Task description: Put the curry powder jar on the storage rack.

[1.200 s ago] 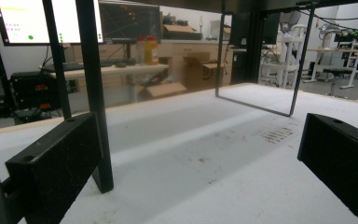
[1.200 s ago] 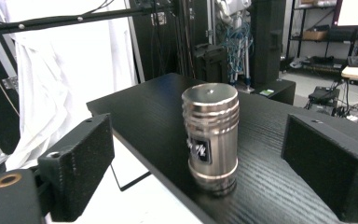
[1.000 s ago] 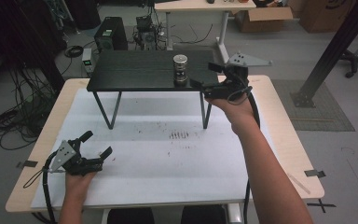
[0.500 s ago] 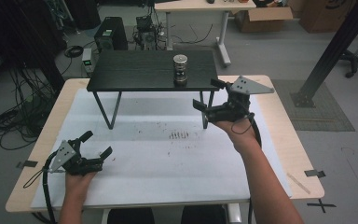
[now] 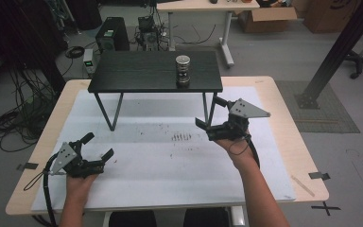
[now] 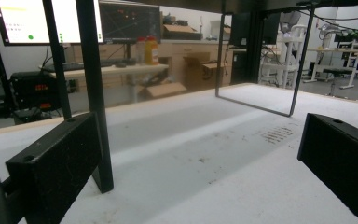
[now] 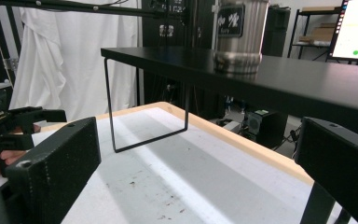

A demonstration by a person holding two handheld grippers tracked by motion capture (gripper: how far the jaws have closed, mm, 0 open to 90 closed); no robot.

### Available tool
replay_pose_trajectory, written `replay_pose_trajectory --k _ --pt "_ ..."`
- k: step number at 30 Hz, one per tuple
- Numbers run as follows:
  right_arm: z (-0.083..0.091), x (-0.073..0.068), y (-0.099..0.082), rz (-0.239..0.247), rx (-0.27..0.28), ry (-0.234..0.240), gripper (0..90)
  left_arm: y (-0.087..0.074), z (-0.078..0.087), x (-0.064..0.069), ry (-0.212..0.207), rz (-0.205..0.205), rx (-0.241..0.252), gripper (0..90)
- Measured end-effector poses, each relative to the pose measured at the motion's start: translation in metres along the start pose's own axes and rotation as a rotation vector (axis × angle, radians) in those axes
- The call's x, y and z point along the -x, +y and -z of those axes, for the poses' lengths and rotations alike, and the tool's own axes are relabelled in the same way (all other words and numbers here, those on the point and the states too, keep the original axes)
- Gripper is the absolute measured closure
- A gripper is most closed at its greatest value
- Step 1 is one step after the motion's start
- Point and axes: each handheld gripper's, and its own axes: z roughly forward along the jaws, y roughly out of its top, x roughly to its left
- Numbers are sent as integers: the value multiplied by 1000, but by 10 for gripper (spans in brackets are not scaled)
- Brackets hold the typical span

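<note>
High view: the right gripper (image 5: 210,115) hangs just above the white mat (image 5: 160,165), in front of the right legs of the black shelf (image 5: 137,72), with the person's forearm stretching up from the bottom edge and the wrist bent so the jaws point left and slightly away, toward the shelf's underside. Its jaws stand wide apart with nothing between them; they have just been opening to that full spread, and the grey three-cornered plate sits on top, tilted toward the right. The metal can (image 5: 183,70) stands upright on the shelf top, near its front right edge, above and beyond the right gripper and clear of it. In the right gripper view the can (image 7: 240,35) rises from the dark shelf surface (image 7: 279,86) above the level of the two black jaws, which frame empty mat between them. The left gripper (image 5: 99,147) rests low at the near left of the mat, the hand under it with the forearm coming straight in from the bottom, a cable looping off to the left. Its jaws are also spread, aimed right and away, holding nothing. The left gripper view looks along the mat (image 6: 223,154) with a shelf leg (image 6: 92,84) standing just inside the left-hand jaw, untouched by either jaw.
</note>
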Motion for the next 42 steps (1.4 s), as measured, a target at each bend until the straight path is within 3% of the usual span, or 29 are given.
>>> replay_pose_trajectory --k 4,12,23,33,42 --pt "1 -2 -11 -3 9 -8 0 0 0 0 0 0 0 3" --pt "3 -7 -51 16 -13 -33 0 0 0 0 1 1 1 3" --pt "9 -6 -91 -31 -10 -88 0 0 0 0 1 -1 2 3" --pt "13 -5 -108 -51 -19 -105 0 0 0 0 1 -1 2 3" --pt "17 -7 -112 -40 22 -122 0 0 0 0 1 0 2 3"
